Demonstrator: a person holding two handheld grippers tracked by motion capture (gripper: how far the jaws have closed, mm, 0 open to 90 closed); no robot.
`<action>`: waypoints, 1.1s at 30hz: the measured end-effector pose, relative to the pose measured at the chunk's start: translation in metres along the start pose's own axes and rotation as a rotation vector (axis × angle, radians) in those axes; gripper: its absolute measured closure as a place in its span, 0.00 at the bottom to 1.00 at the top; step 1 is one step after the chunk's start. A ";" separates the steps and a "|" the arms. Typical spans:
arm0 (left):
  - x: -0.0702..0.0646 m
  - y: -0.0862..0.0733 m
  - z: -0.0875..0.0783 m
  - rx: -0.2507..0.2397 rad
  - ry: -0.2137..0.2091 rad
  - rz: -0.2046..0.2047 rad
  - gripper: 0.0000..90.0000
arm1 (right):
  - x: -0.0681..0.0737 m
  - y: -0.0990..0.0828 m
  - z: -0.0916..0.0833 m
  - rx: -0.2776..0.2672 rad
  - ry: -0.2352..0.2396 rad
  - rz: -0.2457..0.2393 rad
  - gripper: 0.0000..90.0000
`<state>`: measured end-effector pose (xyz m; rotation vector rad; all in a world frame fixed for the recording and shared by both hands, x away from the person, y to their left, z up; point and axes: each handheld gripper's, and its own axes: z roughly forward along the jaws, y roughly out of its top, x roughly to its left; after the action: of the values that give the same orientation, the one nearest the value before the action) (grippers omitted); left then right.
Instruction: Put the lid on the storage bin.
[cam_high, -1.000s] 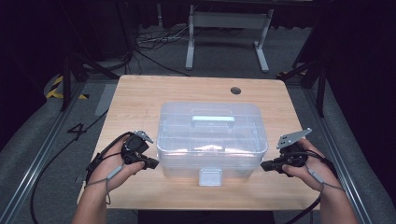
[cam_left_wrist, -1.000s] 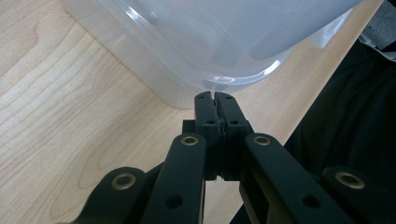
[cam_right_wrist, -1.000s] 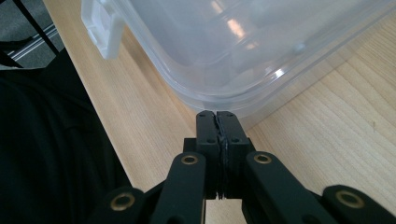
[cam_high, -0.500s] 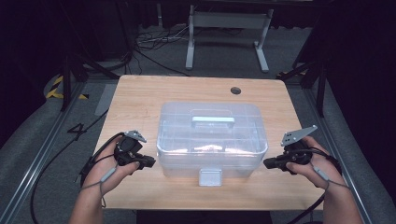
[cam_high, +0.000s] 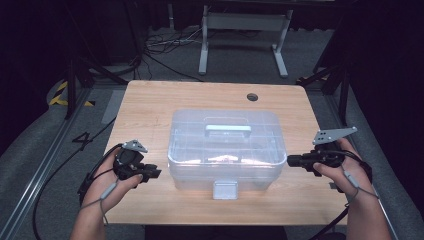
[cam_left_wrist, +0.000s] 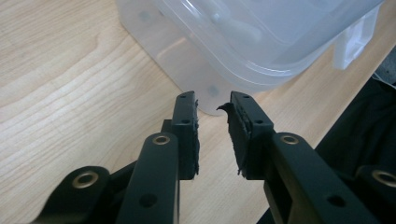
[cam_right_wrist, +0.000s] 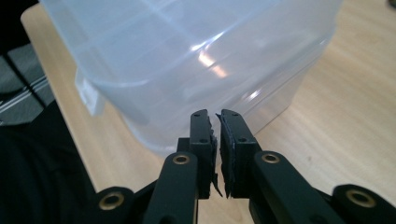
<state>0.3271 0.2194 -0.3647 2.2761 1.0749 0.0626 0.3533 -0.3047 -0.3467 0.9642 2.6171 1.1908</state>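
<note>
We see a clear plastic lidded box (cam_high: 227, 150) at the middle of the tabletop (cam_high: 150, 105). Our left hand-held gripper (cam_left_wrist: 212, 112) sits just beside its left end, jaws slightly parted around nothing. Our right hand-held gripper (cam_right_wrist: 215, 122) points at the right end, jaws nearly pressed together, a thin slit between, empty.

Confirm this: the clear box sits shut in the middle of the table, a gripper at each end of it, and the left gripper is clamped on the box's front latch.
Not quite. The left gripper holds nothing: in the left gripper view its fingers stand apart with only table between them, near the box corner. The latch sits untouched at the front. The rest holds: box shut, mid-table, the right gripper at its other end.
</note>
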 end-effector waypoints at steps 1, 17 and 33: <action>0.001 0.000 -0.001 -0.002 0.007 -0.003 0.80 | -0.001 0.000 -0.001 -0.026 -0.010 0.005 0.92; 0.025 -0.006 0.006 -0.070 0.072 -0.090 0.65 | -0.034 -0.016 -0.011 -0.226 -0.240 0.148 0.77; 0.057 -0.019 0.019 -0.128 0.160 -0.040 0.45 | -0.082 -0.044 0.013 -0.170 -0.305 0.083 0.47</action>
<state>0.3572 0.2593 -0.4028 2.1625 1.1631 0.2935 0.4004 -0.3665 -0.3999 1.1284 2.2232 1.1570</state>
